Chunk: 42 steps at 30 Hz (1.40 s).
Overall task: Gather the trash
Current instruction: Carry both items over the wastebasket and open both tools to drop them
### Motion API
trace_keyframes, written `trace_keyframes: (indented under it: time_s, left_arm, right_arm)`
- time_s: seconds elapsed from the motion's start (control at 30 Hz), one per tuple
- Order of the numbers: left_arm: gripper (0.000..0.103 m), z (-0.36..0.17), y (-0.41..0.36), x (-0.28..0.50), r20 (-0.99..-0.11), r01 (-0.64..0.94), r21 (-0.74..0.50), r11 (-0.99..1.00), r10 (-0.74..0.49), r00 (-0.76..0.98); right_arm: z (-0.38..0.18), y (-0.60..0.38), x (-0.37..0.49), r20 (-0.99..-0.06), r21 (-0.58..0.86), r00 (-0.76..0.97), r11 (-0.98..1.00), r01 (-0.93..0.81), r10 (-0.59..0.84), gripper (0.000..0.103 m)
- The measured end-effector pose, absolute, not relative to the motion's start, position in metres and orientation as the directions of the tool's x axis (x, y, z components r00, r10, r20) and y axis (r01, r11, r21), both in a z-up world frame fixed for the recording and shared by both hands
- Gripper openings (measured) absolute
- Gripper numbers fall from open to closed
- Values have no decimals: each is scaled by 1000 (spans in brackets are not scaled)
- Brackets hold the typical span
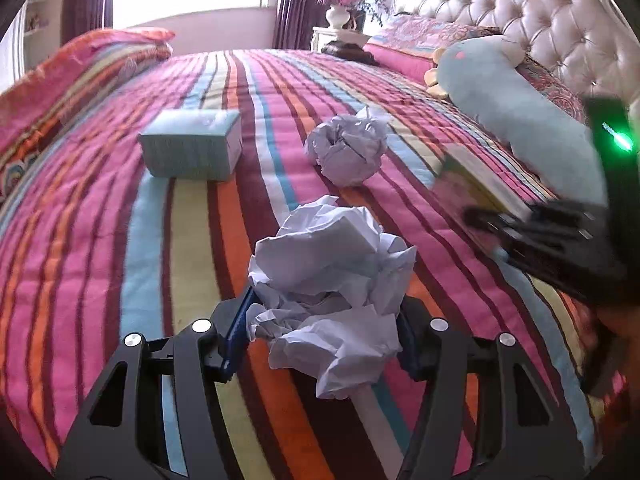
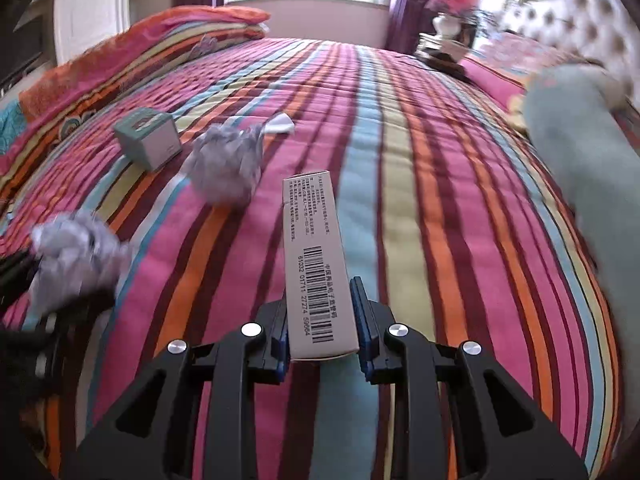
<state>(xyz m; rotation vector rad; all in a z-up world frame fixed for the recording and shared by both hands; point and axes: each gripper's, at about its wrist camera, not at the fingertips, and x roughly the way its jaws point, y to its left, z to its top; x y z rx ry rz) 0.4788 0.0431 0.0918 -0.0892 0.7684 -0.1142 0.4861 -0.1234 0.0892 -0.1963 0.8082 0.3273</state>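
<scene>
Left gripper (image 1: 320,316) clamps 1 crumpled paper ball (image 1: 332,264) on the near striped bedspread (image 1: 120,240); right gripper (image 2: 322,332) clamps a barcoded carton (image 2: 316,264). Second paper ball (image 1: 348,152) lies farther off.

a striped bed (image 1: 120,240) carries a pale blue plush toy (image 1: 520,120) at far right; a vase of pink flowers (image 1: 340,4) stands beyond, by the tufted headboard (image 1: 520,12).
</scene>
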Motion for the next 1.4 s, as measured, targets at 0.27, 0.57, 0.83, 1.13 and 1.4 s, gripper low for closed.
trace_keyframes:
  time_s: [0.27,0.57,0.83,1.13,1.4]
  left_arm:
    - [58,100,42,349,-657,144,-196,970,-239,715]
    - [58,93,26,115,-679,220,-196,956,-294,673]
    - [58,-21,-15,10,-877,274,-129,953,-239,418]
    - [61,-121,-40,21,-970,268,-139,953,-186,158]
    - [84,-121,-49,20,-975,266,-100,959,-148,166]
  right_arm:
    - [107,-170,330,-650,112,657,904,-414,381,25]
    - [88,-170,111,-634,276,529,804,-527,564,25]
    - [-36,-159,28,-846,360,260,859,-364,465,25]
    - [-115,-134,38,-931,314,90,901,-300,354,25]
    - [-121,-141,29,-933,303,111,914,-269,342,67]
